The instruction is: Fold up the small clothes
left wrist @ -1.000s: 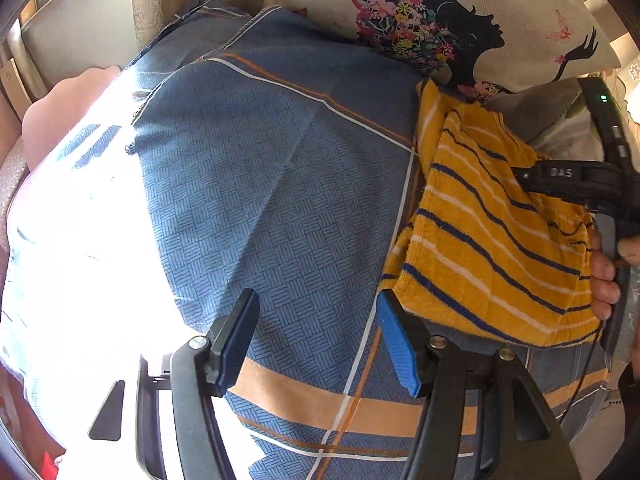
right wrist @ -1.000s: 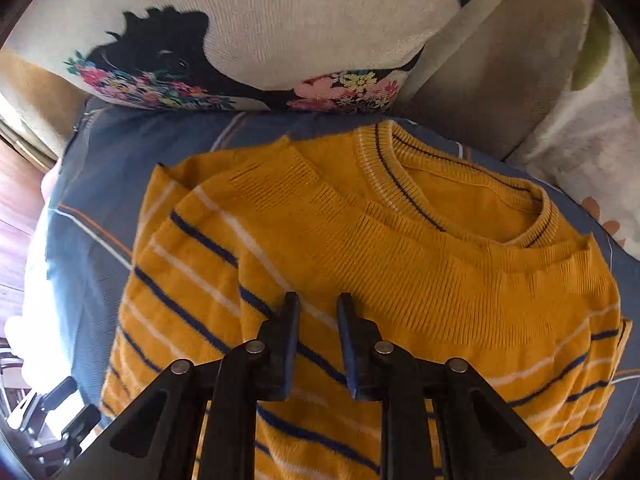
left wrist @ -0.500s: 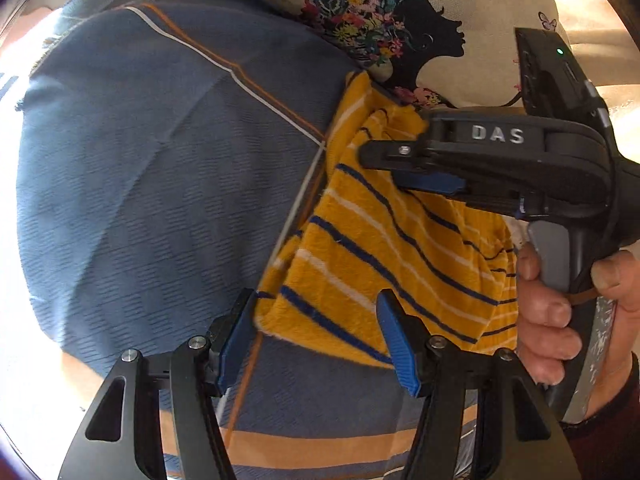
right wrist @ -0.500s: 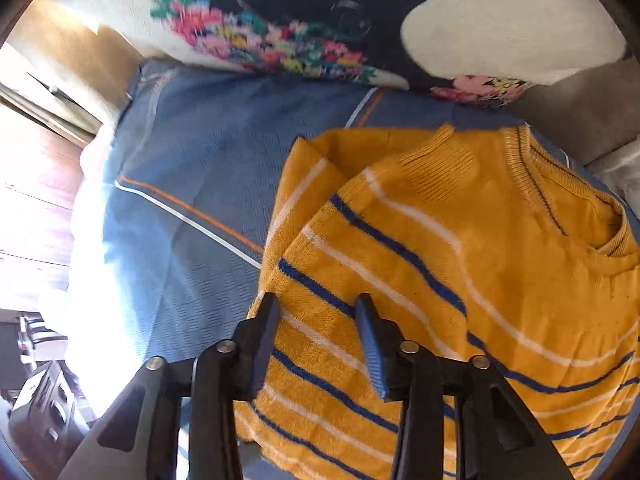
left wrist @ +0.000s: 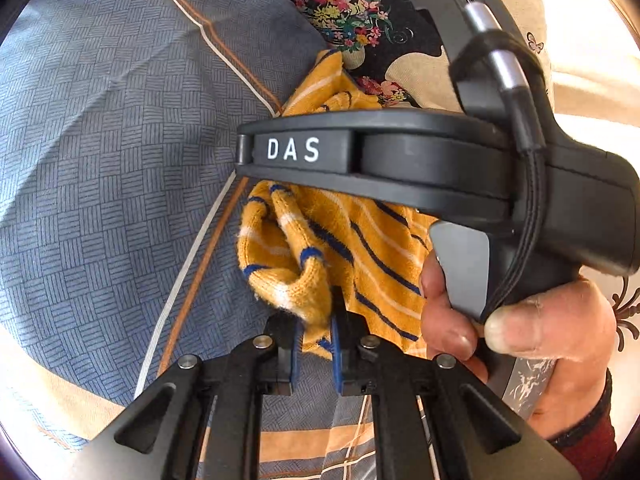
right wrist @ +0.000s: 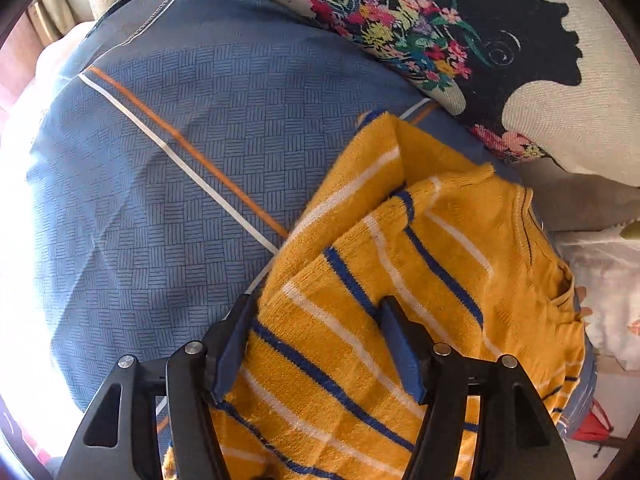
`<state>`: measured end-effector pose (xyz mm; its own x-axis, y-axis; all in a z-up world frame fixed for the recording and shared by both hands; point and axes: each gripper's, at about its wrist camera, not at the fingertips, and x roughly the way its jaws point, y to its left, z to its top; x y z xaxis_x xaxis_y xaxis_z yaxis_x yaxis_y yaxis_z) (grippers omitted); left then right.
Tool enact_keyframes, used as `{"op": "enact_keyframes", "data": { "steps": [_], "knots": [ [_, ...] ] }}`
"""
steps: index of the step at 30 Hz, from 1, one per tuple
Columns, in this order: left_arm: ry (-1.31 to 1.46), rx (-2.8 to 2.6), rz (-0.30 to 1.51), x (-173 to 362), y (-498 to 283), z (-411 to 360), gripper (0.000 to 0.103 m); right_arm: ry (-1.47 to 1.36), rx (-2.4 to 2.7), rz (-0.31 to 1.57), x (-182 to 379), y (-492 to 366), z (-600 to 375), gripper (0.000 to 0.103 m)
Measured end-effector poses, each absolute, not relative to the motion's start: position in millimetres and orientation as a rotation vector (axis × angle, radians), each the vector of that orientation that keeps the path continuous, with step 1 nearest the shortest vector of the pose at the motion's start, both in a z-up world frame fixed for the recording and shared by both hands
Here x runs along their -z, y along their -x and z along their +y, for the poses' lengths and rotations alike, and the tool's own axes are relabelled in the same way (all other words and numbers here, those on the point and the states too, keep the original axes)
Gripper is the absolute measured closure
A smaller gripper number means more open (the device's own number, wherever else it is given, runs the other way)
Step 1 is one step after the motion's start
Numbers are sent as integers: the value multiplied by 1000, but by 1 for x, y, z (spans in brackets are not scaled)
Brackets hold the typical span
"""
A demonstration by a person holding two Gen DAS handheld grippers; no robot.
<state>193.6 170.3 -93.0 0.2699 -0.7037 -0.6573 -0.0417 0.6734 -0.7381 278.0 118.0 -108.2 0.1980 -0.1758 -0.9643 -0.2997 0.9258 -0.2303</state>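
Left claw (left wrist: 314, 354) has just snapped shut on the yellow striped sweater's (right wrist: 400, 280) corner, low centre; right claw (right wrist: 316, 356) has just been opening, astride the knit, pinching nothing — fold's coming.

Blue patterned bedsheet (right wrist: 168, 184), striped sweater (right wrist: 400, 248), printed cushion (right wrist: 560, 128)

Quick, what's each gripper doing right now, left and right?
Left gripper: just closed, pinching a bunched corner of the yellow striped sweater.
Right gripper: jaws just opened, straddling the sweater without gripping it.
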Motion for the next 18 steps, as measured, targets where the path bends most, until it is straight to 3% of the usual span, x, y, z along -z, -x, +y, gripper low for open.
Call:
{"op": "enact_keyframes", "data": {
  "steps": [2, 3, 4, 7, 14, 15, 16, 18],
  "knots": [
    [735, 498, 1228, 90, -191, 168, 93, 415, -77, 1372, 107, -276, 119, 49],
    [732, 494, 1222, 88, -189, 167, 93, 427, -68, 1361, 103, -274, 118, 67],
    [729, 491, 1216, 84, -188, 170, 93, 423, -70, 1350, 99, -270, 113, 76],
    [716, 480, 1192, 70, -181, 171, 93, 296, -111, 1325, 78, -256, 84, 84],
    [698, 446, 1088, 26, -146, 178, 90, 19, -181, 1215, 27, -234, 6, 89],
    [678, 439, 1079, 23, -144, 174, 80, -11, -188, 1203, 23, -231, -2, 89],
    [649, 432, 1076, 22, -145, 171, 65, -48, -199, 1189, 15, -227, -14, 89],
    [546, 457, 1056, 18, -145, 149, 47, -132, -218, 1164, 9, -221, -43, 89]
  ]
}}
